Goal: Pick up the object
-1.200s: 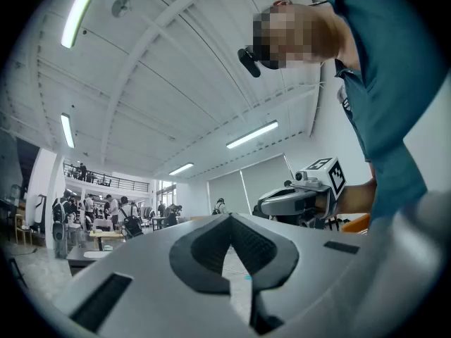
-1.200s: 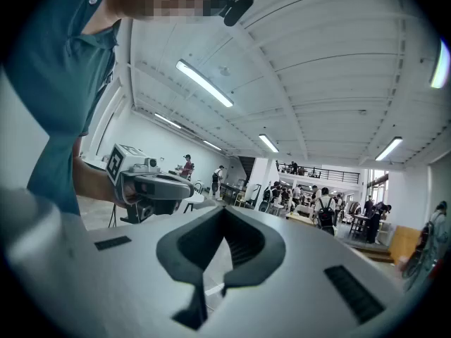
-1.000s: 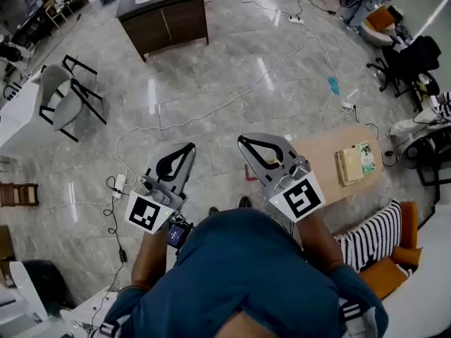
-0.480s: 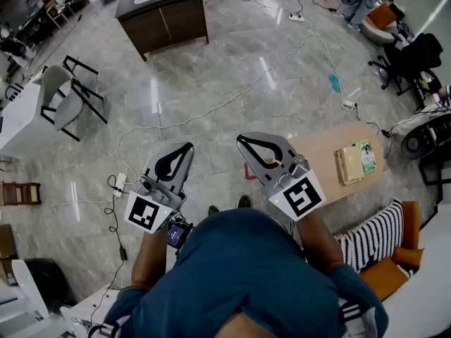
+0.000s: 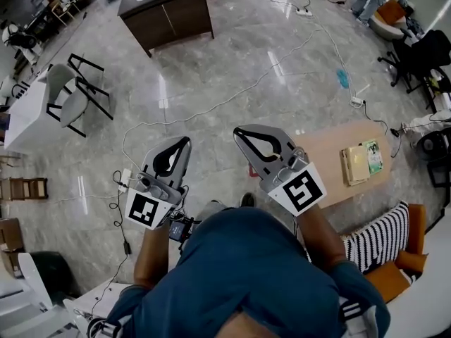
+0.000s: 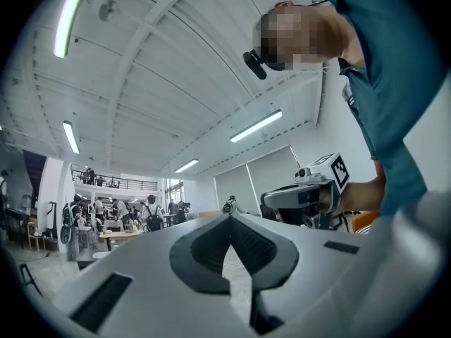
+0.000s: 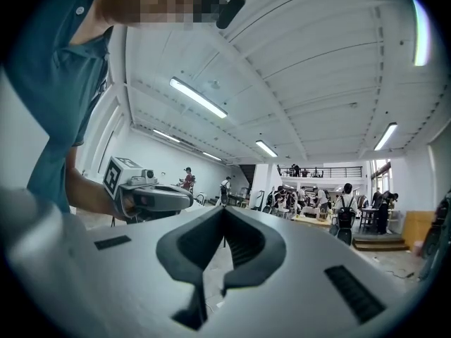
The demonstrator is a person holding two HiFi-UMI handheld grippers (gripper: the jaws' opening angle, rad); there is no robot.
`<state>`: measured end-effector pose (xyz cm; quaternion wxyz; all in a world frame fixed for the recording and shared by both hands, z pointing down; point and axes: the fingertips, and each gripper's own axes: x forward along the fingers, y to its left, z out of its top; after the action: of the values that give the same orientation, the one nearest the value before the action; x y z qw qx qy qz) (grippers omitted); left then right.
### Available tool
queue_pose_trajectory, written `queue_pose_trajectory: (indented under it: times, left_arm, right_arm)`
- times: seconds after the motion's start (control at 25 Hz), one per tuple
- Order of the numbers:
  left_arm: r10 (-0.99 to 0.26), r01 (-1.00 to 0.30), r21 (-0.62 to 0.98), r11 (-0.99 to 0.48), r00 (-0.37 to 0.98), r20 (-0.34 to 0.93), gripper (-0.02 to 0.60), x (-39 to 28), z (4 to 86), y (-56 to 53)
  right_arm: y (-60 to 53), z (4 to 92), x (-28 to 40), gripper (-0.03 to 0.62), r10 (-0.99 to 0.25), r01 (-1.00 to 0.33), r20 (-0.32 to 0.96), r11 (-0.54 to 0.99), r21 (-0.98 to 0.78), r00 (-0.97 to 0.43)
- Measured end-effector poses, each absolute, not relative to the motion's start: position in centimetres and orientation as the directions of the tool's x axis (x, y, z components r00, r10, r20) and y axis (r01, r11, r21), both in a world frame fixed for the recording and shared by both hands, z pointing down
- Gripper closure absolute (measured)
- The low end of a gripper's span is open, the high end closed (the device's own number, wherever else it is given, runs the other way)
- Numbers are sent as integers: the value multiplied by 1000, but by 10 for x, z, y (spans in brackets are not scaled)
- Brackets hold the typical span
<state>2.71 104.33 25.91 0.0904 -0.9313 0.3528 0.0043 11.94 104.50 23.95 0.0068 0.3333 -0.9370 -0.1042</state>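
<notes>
A flat yellow and green object (image 5: 361, 162) lies on a small wooden table (image 5: 328, 162) at the right of the head view. Both grippers are held level in front of the person, above the floor and away from the table. My left gripper (image 5: 187, 140) is shut with nothing in it; its jaws meet at the tip (image 6: 229, 217). My right gripper (image 5: 237, 129) is also shut and empty, its tip (image 7: 224, 208) closed. Each gripper view shows the other gripper beside it and the hall beyond.
Grey marble floor with white cables (image 5: 232, 98) and a power strip (image 5: 125, 179). A dark cabinet (image 5: 169, 16) stands far ahead, chairs (image 5: 74, 98) at the left. A striped cushion (image 5: 373, 239) on an orange seat lies right of the table. People stand in the hall background.
The head view has shifted a little, so the table and floor sit slightly lower in frame. Both grippers stay shut and in about the same place.
</notes>
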Motion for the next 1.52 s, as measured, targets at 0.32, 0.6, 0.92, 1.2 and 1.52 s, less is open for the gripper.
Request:
queue_pose_trajectory:
  times: [0.32,0.6,0.92,1.2,1.52]
  left_arm:
    - [-645,-648,-142,-748,761,-79,578,19,267,1020]
    - [-634,-642,-136,-755,767,-101,578,-22,255,990]
    - [-606,-619,-140,-773,785,-124,578,-58,256,961]
    - [-600,-613,-118,-781,790,-129,578,-74,263,933]
    - [-618,-629,-122,-768,777,-119,578,-64,262,884]
  right_arm:
    - [1019,245,102,580,-630,-624,-41,755,200,-775]
    - [989,234,66,580,-649,-641,-37,739,205,-760]
    - [962,233,30,580,-674,-664,-40,714,223,-738]
    - [936,239,13,580,-679,-663,-10,715,222,-734]
    - [884,238,27,580,-664,-654,-25,729,203,-748]
